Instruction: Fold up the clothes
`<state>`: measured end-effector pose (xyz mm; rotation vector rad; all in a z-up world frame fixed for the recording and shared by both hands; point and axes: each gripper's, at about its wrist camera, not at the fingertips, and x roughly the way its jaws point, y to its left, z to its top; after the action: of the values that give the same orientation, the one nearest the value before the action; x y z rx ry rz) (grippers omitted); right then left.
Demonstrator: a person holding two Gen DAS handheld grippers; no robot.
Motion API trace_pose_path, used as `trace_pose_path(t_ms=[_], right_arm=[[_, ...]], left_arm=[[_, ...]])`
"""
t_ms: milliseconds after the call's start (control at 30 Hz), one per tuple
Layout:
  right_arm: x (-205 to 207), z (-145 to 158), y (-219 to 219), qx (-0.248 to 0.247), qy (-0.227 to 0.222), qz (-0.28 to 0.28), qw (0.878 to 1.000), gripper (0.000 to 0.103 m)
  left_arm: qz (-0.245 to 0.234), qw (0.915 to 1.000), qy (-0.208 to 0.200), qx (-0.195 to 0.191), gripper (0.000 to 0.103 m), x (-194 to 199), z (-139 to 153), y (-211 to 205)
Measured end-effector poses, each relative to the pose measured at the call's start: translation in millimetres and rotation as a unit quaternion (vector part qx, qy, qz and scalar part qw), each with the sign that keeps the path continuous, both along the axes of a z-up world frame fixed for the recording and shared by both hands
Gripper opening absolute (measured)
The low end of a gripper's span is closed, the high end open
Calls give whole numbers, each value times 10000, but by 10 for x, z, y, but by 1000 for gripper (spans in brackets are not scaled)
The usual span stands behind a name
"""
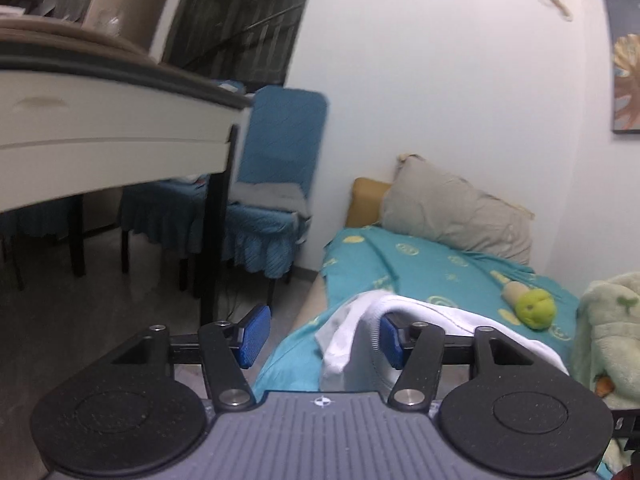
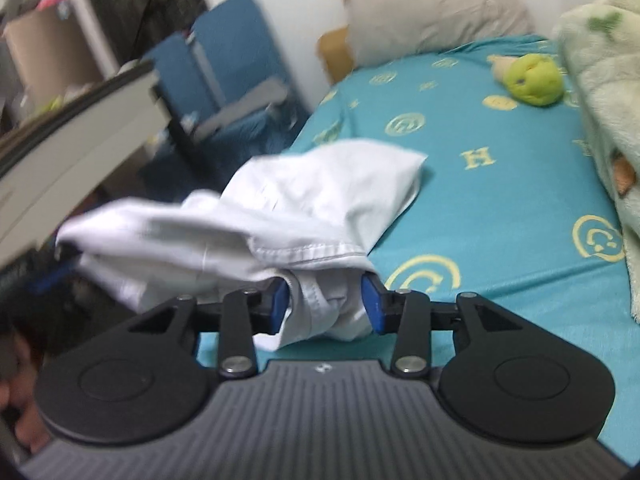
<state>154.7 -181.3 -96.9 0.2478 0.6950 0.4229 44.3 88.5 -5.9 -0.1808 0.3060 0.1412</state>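
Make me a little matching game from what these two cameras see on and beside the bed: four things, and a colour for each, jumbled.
Things:
1. garment
2. bedsheet
3. pillow
4. chair cover

Colours:
A. blue
B. grey-beige
C. white
D. turquoise with yellow symbols

Pairs: 1-C, 2-D, 3-B, 4-A

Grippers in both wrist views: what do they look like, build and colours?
Both look identical. The left gripper and right gripper each have a grey ribbed body with a small round emblem at its front edge, two round black discs, black linkage arms with silver pivot bolts, and textured blue pads. No cables or sleeves are visible.
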Motion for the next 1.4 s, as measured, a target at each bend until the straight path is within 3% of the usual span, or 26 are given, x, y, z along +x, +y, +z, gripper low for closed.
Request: trace_pose_path(t_ms=[100,167,200,233,400,533,600,667,767,867,933,1033,1133,1167,1400], right_arm=[[-165,100,131,-361,-330,421,9979,43],[-308,179,243,-643,-730,560,9937,49],[-377,203,283,-722,-954,566,9912,53],[-446,222,318,-787,-1182,558,9883,63],[-556,189,503,-1109,-1988,518,9724,64],[-612,142,683,-1688,-2653,494,9480,62],[-607,152,698,-1695,-2783,367,9447,50],[-608,186,661,-1701,-2888,133,9421,21],[-677,308,519,-1476,-3162,-276,9367,20],[-783,439,454,-1572,-3460,-544,9234,20],[-746,418,466,-1909,-3290,-733,9219,21],[-489,189,459,-2350,-2394,-847,9382,26],[-200,0,330,-2220,-1466,-1150,9571,26],[-163,-9,267,-2025,-1367,-1288,9611,26],[-401,335,87,-885,-2464,-1624,9514,26]], left_arm=[[-413,9990,-193,32,43,-68,11,-70],[-673,9974,-251,32,28,-88,1,-120],[-772,9967,-244,32,13,-94,-6,-149],[-870,9959,-237,32,11,-100,-14,-178],[-1249,9919,-230,-101,7,-133,-79,-234],[-1507,9881,-289,-70,7,-177,-110,-267],[-1615,9864,-299,-36,7,-191,-132,-291],[-1674,9854,-293,17,7,-191,-146,-325],[-1763,9838,-296,110,7,-190,-179,-388],[-1932,9800,-360,312,6,-218,-215,-497],[-1989,9780,-478,412,6,-249,-231,-553],[-1910,9792,-523,434,6,-245,-240,-560],[-1780,9822,-387,455,6,-196,-273,-543],[-1740,9831,-308,484,6,-175,-294,-545],[-1700,9825,204,736,8,-9,-502,-660]])
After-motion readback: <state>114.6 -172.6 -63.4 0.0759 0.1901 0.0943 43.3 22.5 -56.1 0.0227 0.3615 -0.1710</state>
